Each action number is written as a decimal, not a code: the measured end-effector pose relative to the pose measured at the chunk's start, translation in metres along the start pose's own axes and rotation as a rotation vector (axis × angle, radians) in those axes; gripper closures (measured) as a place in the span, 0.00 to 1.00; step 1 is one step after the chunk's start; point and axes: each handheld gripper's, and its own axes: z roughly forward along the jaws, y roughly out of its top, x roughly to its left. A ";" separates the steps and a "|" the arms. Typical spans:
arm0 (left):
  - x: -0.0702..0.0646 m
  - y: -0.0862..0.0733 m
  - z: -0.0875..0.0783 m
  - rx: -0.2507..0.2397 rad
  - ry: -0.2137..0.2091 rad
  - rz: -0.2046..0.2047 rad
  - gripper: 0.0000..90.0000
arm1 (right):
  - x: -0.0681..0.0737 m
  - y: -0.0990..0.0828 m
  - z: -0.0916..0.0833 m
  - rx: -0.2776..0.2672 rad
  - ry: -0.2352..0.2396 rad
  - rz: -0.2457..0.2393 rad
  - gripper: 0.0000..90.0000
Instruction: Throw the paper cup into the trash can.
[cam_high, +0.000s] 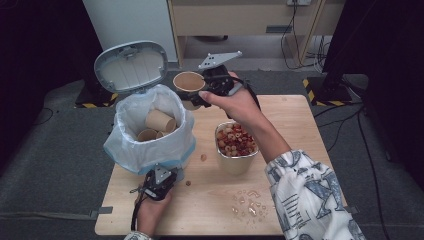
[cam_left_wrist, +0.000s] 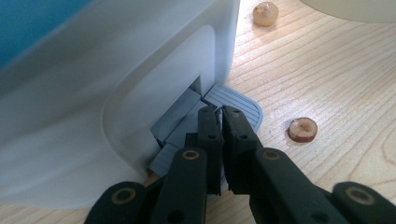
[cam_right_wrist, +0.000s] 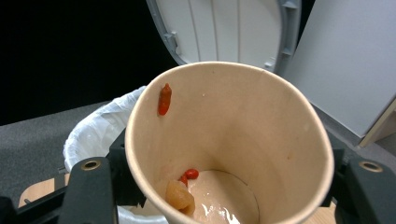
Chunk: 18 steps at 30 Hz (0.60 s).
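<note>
Bin pedal (cam_left_wrist: 233, 100) is pressed down by the closed, empty L hand-held gripper (cam_left_wrist: 219, 114), prob. to keep the lid (cam_high: 131, 65) up, while a paper cup (cam_high: 188, 81) w/ food scraps is clamped in the R hand-held gripper (cam_high: 212, 85) beside the bin (cam_high: 150, 130).

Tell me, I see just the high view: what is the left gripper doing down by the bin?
Observer: The left gripper has its jaws nearly together, tips resting on the grey pedal at the foot of the bin.
Operator: And is the raised cup empty?
Observer: No. Inside the cup a red bit sticks to the wall, and a pale piece lies on the wet-looking bottom.
</note>
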 end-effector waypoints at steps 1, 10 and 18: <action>0.000 0.000 0.000 0.004 0.000 0.005 0.94 | 0.001 0.001 0.002 -0.001 0.004 0.000 0.37; 0.000 0.000 0.000 0.001 0.000 0.002 0.94 | 0.016 0.004 0.026 0.001 0.034 -0.008 0.37; 0.000 0.000 0.000 0.001 -0.001 -0.001 0.94 | 0.026 0.003 0.045 0.009 0.053 -0.017 0.37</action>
